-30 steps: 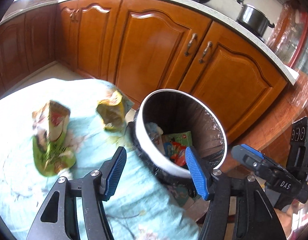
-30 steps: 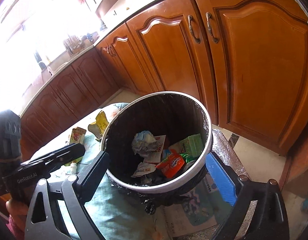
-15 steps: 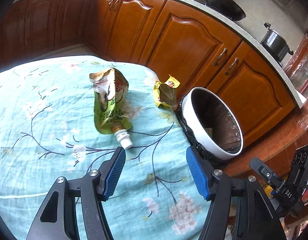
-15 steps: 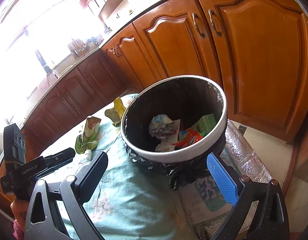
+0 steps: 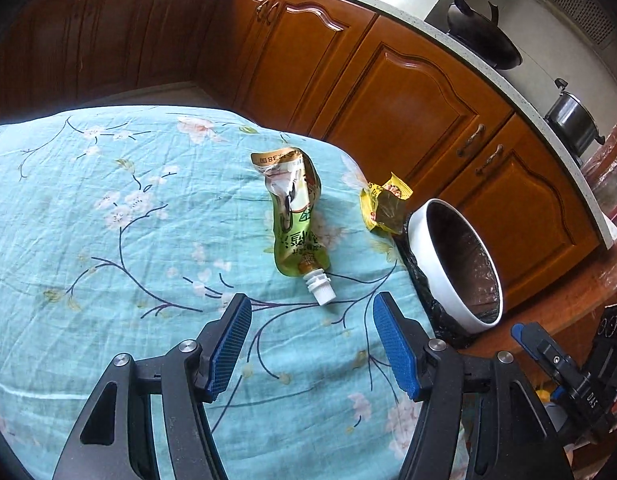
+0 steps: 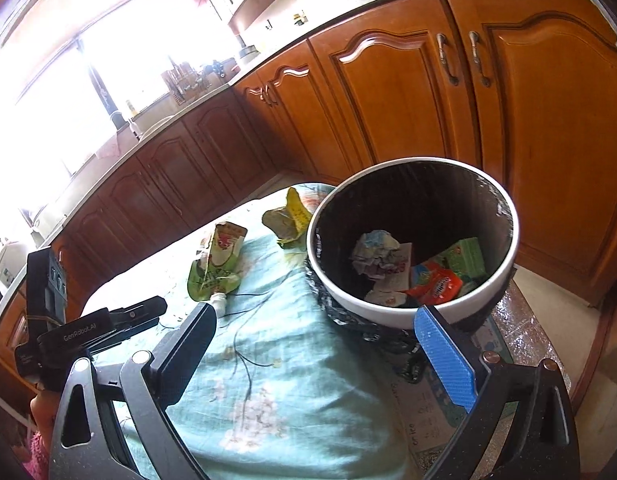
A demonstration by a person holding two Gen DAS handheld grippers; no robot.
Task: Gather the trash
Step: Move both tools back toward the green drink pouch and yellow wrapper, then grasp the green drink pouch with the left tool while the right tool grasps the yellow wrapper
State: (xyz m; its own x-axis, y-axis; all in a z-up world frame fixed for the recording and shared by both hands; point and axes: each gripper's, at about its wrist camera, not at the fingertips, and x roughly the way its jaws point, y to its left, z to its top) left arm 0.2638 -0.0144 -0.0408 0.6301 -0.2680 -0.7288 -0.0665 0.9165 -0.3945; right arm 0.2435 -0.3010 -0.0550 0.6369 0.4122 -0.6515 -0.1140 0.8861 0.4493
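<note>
A crumpled green spout pouch (image 5: 296, 222) with a white cap lies on the teal floral cloth (image 5: 108, 240). A yellow wrapper (image 5: 382, 208) lies beyond it by the white trash bin (image 5: 420, 256). My left gripper (image 5: 312, 344) is open and empty, just short of the pouch's cap. In the right wrist view the pouch (image 6: 216, 268), the wrapper (image 6: 288, 220) and the bin (image 6: 412, 312) with several trash pieces inside show. My right gripper (image 6: 320, 344) is open and empty, in front of the bin.
Wooden kitchen cabinets (image 5: 408, 96) stand behind the table. A black pan (image 5: 484, 40) and a steel pot (image 5: 572, 120) sit on the counter. The bin has a black liner and stands at the cloth's right edge.
My left gripper has swung left from the bin towards the pouch on the cloth. My right gripper has pulled back a little from the bin. Both stay open.
</note>
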